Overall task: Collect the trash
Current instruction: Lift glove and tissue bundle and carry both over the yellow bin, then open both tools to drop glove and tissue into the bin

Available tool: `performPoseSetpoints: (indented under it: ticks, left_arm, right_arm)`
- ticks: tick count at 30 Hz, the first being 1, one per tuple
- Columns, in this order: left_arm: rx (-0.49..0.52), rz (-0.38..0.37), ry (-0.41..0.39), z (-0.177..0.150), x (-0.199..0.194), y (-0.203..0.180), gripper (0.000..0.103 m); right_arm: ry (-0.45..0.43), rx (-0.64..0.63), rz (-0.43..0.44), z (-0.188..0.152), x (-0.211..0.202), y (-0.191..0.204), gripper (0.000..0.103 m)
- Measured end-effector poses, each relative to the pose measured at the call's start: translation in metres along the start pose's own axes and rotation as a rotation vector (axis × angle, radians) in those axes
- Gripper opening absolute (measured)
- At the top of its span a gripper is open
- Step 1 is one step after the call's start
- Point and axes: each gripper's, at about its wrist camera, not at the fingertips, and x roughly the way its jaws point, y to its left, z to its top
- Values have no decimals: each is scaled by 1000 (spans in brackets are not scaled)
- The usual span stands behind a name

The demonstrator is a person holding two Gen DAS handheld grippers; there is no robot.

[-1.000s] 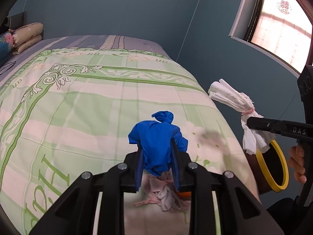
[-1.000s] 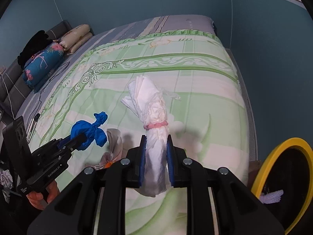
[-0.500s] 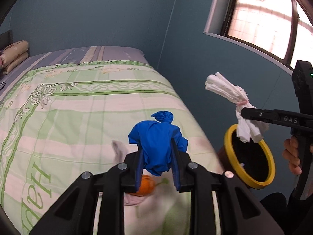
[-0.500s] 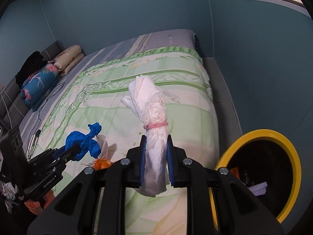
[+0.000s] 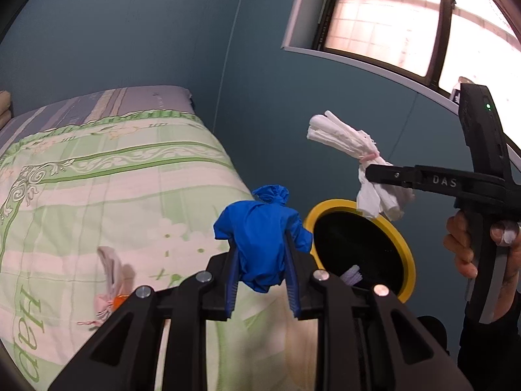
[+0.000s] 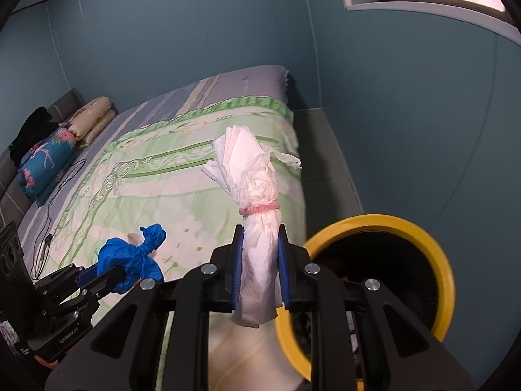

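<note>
My left hand-held gripper (image 5: 262,280) is gripping a knotted blue bag (image 5: 260,238); my right hand-held gripper (image 6: 259,275) is clenching a white tissue bundle (image 6: 257,215). Both are hanging near the yellow-rimmed bin (image 6: 436,251), at 3 o'clock of the bed (image 6: 169,182). Releasing the bundle now, seemingly over the rim, is risking a floor drop.

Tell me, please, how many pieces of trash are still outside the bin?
3: a blue wad in the left gripper, a white bundle in the right gripper, and a pinkish scrap on the bed. More may lie out of view.
</note>
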Motion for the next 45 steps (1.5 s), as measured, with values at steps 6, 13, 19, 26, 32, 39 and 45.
performPoseSetpoints:
  ticks: [6,13,19,26,32,39,45]
  left_arm:
    - [28,-48,-3,6,11,-24,23]
    - [69,-82,-4,12,27,-55,23]
    - [104,-112,7,14,43,-79,23]
    - [141,-138,27,13,66,-108,23]
    - [156,-147,47,10,85,-122,23]
    - [164,-161,72,5,109,-132,23]
    - [162,-170,104,0,130,-134,23]
  right_arm:
    - [-20,18,-41,-5,-16,-29,18]
    - [-37,61,-79,-9,-26,-62,18]
    - [-31,84,-109,-16,-26,-84,18]
    - [-13,116,-139,-31,-24,-106,18]
    - [5,154,-155,-41,-15,-125,18]
    - [37,182,-153,-51,3,-142,18]
    - [64,187,-150,-58,18,-149,18]
